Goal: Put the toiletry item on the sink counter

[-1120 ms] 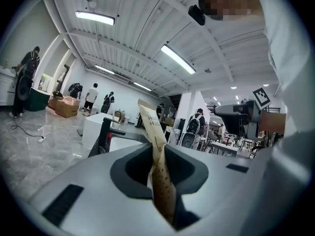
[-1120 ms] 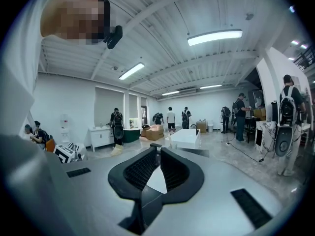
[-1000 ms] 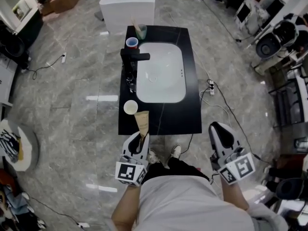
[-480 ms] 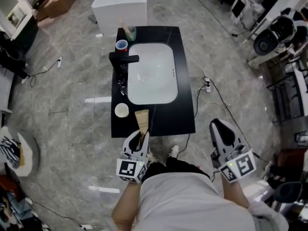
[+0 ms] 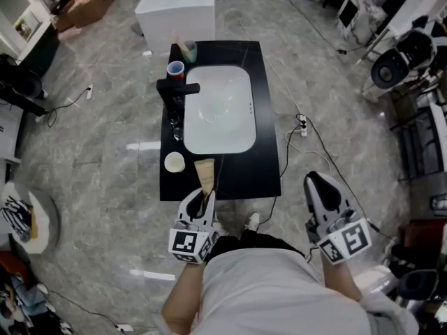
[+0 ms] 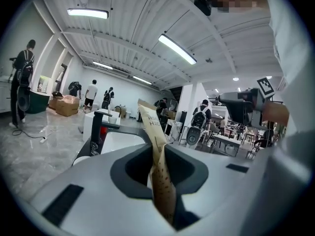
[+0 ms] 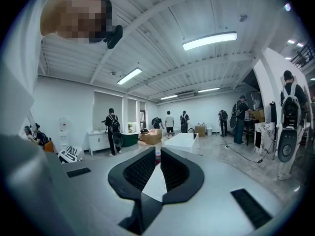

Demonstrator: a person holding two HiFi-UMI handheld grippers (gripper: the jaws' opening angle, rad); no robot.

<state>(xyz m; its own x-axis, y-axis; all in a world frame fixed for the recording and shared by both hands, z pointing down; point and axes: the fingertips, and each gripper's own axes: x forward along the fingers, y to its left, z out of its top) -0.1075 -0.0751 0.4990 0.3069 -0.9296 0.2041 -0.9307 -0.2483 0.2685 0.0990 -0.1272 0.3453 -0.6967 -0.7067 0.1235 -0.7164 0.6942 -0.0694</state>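
Note:
A tan toiletry tube (image 5: 206,175) sticks up out of my left gripper (image 5: 202,199), which is shut on its lower part. In the left gripper view the tube (image 6: 153,132) stands pinched between the jaws of that gripper (image 6: 157,159), dark print on its upper end. The tube's tip hangs over the near edge of the black sink counter (image 5: 262,166), left of the middle. My right gripper (image 5: 321,190) is held lower right, off the counter above the floor. Seen in its own view, the right gripper (image 7: 157,163) has its jaws close together with nothing between them.
A white basin (image 5: 220,110) fills the counter's middle. Along its left side stand a black faucet (image 5: 176,89), a red and blue cup (image 5: 175,69), a glass (image 5: 188,49) and a white round dish (image 5: 174,162). A white cabinet (image 5: 174,5) stands behind. Cables (image 5: 307,135) trail at the right.
The counter sits a little further left and higher in the head view than a second ago. Both grippers keep their places in the frame, the tube still held.

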